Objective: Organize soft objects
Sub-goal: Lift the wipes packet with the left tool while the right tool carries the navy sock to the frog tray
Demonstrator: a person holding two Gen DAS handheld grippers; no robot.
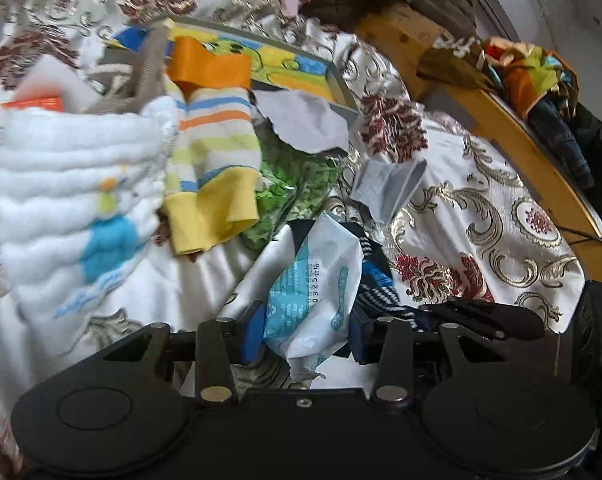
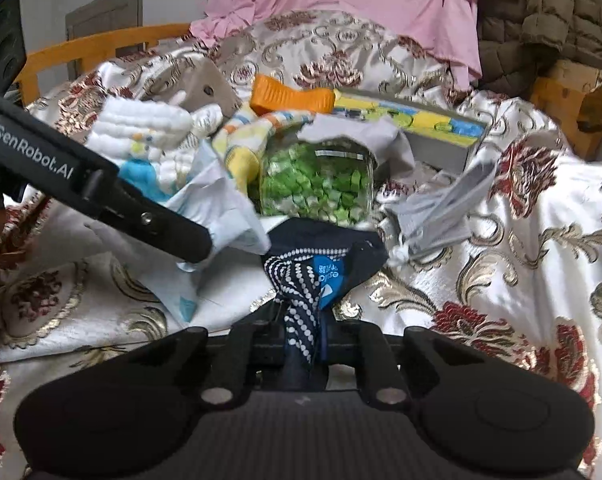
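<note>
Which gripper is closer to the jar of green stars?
Right, by a slim margin. The right gripper, shut on a dark dotted cloth, sits just below the jar. The left gripper holds a white packet off to the jar's side.

The right gripper (image 2: 303, 344) is clamped on a dark blue sock with white dots (image 2: 301, 304), which rises from between its fingers; the left gripper (image 2: 205, 246) reaches in from the left, its tip at a crumpled white packet (image 2: 217, 204); behind them lie a jar of green pieces (image 2: 317, 184), a white cloth (image 2: 145, 128), a striped sock (image 2: 245, 136) and an orange strap (image 2: 289, 98), all on a floral bedspread (image 2: 521, 260); a pink garment (image 2: 381, 8) hangs at the back.
</note>
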